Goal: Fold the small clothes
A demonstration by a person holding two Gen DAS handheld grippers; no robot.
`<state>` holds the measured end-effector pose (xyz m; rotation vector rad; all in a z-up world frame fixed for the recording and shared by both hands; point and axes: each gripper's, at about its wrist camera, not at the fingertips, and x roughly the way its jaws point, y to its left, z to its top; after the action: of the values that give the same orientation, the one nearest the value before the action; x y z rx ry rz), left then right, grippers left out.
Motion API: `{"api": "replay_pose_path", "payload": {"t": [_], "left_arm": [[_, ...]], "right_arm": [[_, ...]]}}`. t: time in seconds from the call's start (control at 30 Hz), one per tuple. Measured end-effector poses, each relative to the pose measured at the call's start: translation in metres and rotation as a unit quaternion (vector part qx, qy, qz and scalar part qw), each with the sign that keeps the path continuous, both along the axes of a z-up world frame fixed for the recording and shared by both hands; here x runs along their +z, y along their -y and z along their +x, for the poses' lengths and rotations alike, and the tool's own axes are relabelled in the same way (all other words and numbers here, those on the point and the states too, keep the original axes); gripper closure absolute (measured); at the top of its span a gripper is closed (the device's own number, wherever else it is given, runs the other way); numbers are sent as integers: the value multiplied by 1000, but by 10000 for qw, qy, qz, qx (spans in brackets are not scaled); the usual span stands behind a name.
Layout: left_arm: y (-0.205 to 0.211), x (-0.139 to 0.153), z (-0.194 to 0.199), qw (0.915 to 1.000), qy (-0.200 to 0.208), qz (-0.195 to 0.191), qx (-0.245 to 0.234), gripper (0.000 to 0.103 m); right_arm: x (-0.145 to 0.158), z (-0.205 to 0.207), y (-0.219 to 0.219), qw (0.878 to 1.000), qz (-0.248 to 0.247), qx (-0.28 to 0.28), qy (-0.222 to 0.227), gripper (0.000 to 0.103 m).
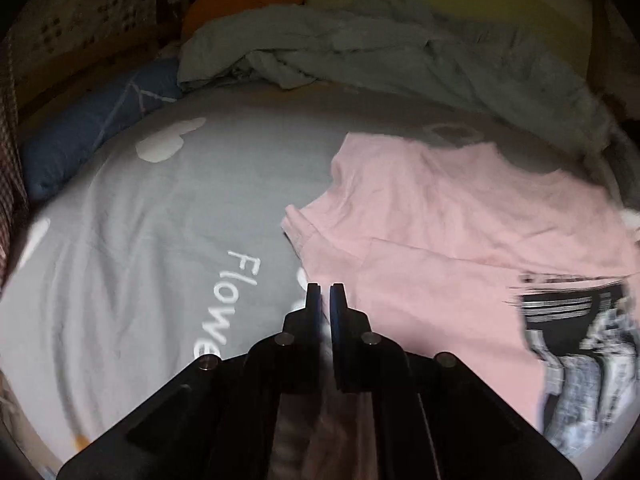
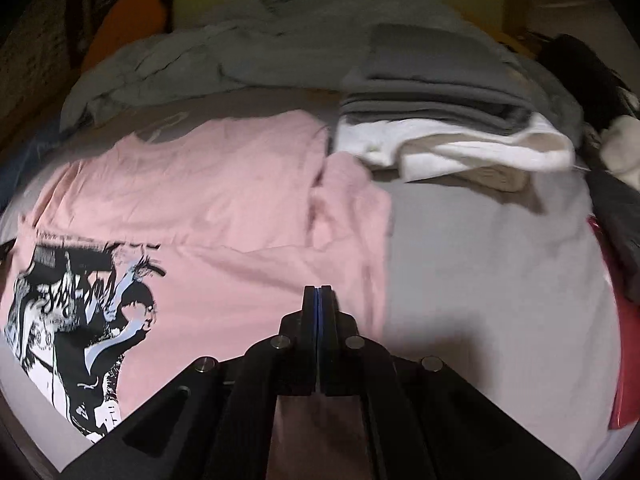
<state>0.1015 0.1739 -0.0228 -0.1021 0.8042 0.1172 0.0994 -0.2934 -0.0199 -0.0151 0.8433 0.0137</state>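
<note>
My left gripper [image 1: 325, 292] is nearly closed, pinching the pink T-shirt [image 1: 432, 216] hem. My right gripper [image 2: 317, 294] is closed tight – whether it pinches cloth I can't tell. Shirt runs lengthwise away from both grippers – neckline far, hem near.

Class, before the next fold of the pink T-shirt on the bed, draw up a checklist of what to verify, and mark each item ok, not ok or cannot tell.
1. Left gripper shut on cloth: cannot tell; jaws nearly closed, pink fabric blurred beneath.
2. Right gripper shut: ok; whether it pinches cloth, cannot tell.
3. Pink T-shirt lying flat: not ok; its right edge is bunched.
4. Printed side up: ok, graphic visible.
5. Bare grey sheet beside the shirt: ok.
6. Folded stack apart from the shirt: cannot tell.
</note>
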Motion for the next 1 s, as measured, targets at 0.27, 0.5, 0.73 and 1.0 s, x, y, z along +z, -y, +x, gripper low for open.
{"api": "replay_pose_path", "payload": {"t": [0.27, 0.5, 0.73, 1.0], "left_arm": [[54, 13, -57, 9904, -5, -362, -1333, 97], [56, -13, -84, 9928, -437, 97, -1111, 97], [45, -18, -92, 9941, -407, 6, -1004, 97], [46, -17, -98, 9947, -352, 95, -958, 96]], "right_arm": [[13, -50, -2, 9943, 911, 538, 87, 101], [-7, -67, -6, 9961, 754, 394, -235, 101], [-12, -84, 7, 9939, 1037, 209, -306, 101], [-13, -89, 0, 9968, 721, 242, -236, 101]]}}
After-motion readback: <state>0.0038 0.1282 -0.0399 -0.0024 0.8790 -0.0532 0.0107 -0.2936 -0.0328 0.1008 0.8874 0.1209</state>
